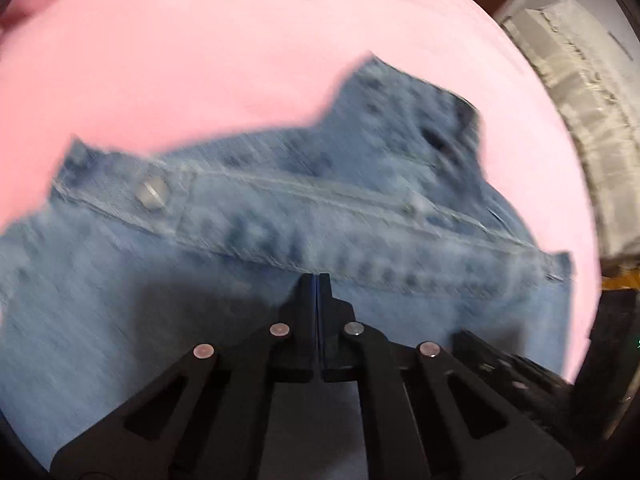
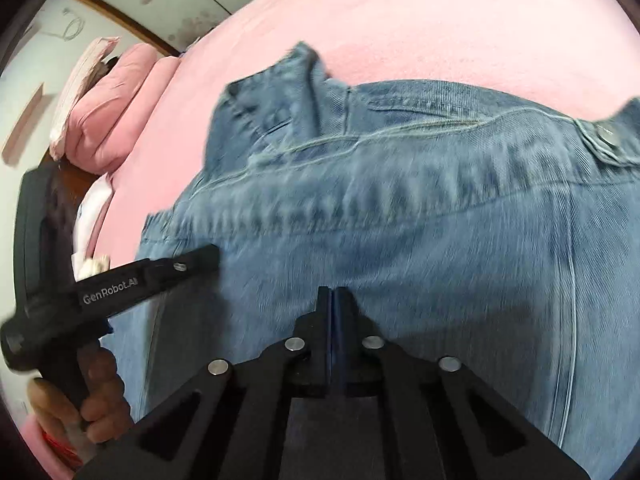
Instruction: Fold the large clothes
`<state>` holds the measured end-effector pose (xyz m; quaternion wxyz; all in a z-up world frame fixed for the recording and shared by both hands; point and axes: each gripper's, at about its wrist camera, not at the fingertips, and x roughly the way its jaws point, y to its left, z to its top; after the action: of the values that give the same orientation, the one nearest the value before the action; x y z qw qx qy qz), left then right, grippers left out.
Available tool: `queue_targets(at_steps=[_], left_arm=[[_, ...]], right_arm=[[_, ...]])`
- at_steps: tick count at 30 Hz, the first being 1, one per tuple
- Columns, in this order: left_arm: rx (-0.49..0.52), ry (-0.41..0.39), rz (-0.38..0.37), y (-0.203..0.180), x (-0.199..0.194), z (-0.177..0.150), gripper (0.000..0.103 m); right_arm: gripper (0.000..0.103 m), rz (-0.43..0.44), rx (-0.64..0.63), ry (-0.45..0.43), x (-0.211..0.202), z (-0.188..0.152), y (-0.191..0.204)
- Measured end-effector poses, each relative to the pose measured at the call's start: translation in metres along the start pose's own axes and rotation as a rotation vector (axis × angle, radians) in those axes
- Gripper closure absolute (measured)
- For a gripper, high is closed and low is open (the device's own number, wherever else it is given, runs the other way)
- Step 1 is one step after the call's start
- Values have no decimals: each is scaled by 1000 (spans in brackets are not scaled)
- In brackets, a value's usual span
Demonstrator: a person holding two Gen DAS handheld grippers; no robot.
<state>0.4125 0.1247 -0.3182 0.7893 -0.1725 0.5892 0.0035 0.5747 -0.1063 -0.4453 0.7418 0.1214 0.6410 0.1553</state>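
Observation:
A light blue denim jacket lies spread on a pink bed sheet. It also fills the right wrist view, with a metal button at the right. My left gripper has its jaws closed together just over the denim; whether cloth is pinched between them is hidden. My right gripper is likewise closed over the denim. The left gripper body, marked GenRobot.AI, shows at the left of the right wrist view, held by a hand.
Pink pillows lie at the head of the bed. The pink sheet stretches beyond the jacket. A grey wrapped bundle sits off the bed's right side. The right gripper's body is at the lower right of the left wrist view.

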Motion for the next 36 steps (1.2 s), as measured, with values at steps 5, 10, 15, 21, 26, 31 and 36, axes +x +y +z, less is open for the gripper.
queue_targets(at_steps=[5, 10, 15, 21, 26, 31, 36], left_arm=[[13, -39, 78, 15, -5, -11, 102], [-39, -70, 277, 72, -13, -17, 102], [-121, -57, 407, 103, -24, -16, 102], [-18, -60, 133, 25, -54, -54, 102], [46, 150, -155, -65, -27, -99, 102], [92, 230, -113, -77, 8, -136, 102], [30, 161, 40, -12, -17, -149, 102]], right_arm=[[103, 105, 4, 16, -17, 3, -43], [103, -112, 104, -87, -69, 13, -114], [103, -419, 244, -206, -131, 5, -175], [102, -244, 126, -201, -140, -15, -112], [102, 210, 58, 73, -72, -62, -32], [102, 195, -63, 200, -42, -99, -10], [103, 147, 63, 162, -83, -100, -110]])
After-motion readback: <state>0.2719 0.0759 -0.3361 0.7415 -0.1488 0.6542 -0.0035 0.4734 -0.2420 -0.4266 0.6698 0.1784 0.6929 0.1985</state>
